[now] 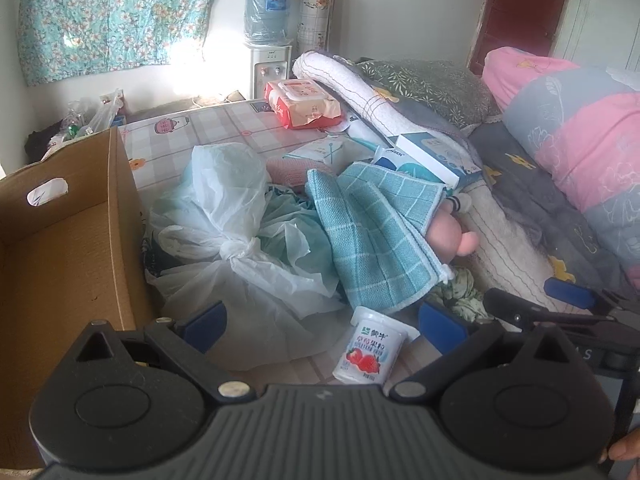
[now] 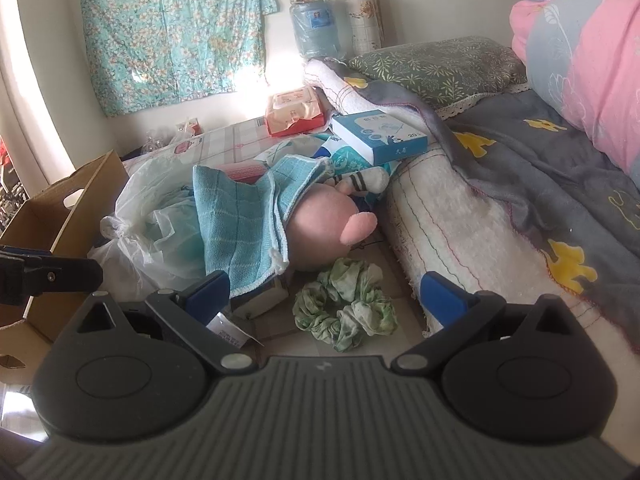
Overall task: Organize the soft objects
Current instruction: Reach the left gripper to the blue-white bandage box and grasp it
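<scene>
A teal checked towel (image 1: 376, 236) lies draped over a pink plush toy (image 1: 448, 236) in the middle of the bed; both also show in the right wrist view, towel (image 2: 236, 220), plush (image 2: 324, 228). A green scrunchie (image 2: 346, 308) lies just in front of my open, empty right gripper (image 2: 326, 300). My left gripper (image 1: 320, 326) is open and empty, above a strawberry yogurt cup (image 1: 370, 350) and beside the white plastic bags (image 1: 236, 232). An empty cardboard box (image 1: 60, 248) stands at the left.
A blue box (image 2: 380, 136), a red wipes pack (image 1: 304, 106) and a tissue pack (image 1: 320, 152) lie behind the towel. A white quilted blanket (image 2: 460, 232), grey blanket (image 2: 540, 168), green pillow (image 2: 440, 64) and pink-grey duvet (image 2: 592, 72) fill the right. A water dispenser (image 1: 268, 32) stands behind.
</scene>
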Motion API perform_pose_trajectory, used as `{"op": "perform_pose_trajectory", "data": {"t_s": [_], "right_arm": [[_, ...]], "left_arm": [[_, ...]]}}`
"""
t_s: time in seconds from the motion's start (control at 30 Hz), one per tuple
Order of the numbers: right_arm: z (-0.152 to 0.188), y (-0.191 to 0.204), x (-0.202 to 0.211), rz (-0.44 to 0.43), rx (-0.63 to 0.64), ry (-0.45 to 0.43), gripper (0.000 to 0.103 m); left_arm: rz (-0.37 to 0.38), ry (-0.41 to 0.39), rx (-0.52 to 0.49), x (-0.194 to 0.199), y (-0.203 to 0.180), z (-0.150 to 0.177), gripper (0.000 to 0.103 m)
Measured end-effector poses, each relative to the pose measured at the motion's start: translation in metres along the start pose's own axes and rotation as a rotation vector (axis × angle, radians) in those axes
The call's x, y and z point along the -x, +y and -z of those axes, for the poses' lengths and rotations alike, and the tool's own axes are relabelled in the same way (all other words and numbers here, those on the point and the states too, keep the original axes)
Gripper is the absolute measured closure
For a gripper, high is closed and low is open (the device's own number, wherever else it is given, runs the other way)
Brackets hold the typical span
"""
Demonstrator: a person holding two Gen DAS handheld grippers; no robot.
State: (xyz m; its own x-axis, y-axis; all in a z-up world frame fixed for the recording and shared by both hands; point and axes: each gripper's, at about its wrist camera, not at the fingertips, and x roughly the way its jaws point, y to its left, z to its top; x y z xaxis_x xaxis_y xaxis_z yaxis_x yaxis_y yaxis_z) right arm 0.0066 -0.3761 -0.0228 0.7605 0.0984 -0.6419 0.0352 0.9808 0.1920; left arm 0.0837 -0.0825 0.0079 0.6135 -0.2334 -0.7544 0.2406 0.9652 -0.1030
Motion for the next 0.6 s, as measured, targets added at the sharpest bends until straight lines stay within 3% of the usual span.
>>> {"op": "perform_pose_trajectory", "data": {"t_s": [0.2, 0.33, 0.5, 0.6], "right_arm": [[-0.012, -0.012, -0.016, -0.008, -0.05, -0.011, 0.001], [-0.038, -0.024, -0.021, -0.007, -0.083, -0.055, 0.001], [-0.101, -0.046, -0.031, -0.032, -0.111, -0.136, 0.001], [-0.145, -0.06, -0.054, -0.049, -0.119, -0.126, 0.001]], "left_arm": [[0.054, -0.005, 0.017, -0.013, 0.0, -0.03, 0.001], [0.093, -0.024, 0.026, -0.019, -0.002, -0.063, 0.001], [0.134, -0.04, -0.016, -0.04, -0.018, -0.107, 0.001], [0.157, -0.046, -0.056, -0.06, -0.032, -0.132, 0.002]]}}
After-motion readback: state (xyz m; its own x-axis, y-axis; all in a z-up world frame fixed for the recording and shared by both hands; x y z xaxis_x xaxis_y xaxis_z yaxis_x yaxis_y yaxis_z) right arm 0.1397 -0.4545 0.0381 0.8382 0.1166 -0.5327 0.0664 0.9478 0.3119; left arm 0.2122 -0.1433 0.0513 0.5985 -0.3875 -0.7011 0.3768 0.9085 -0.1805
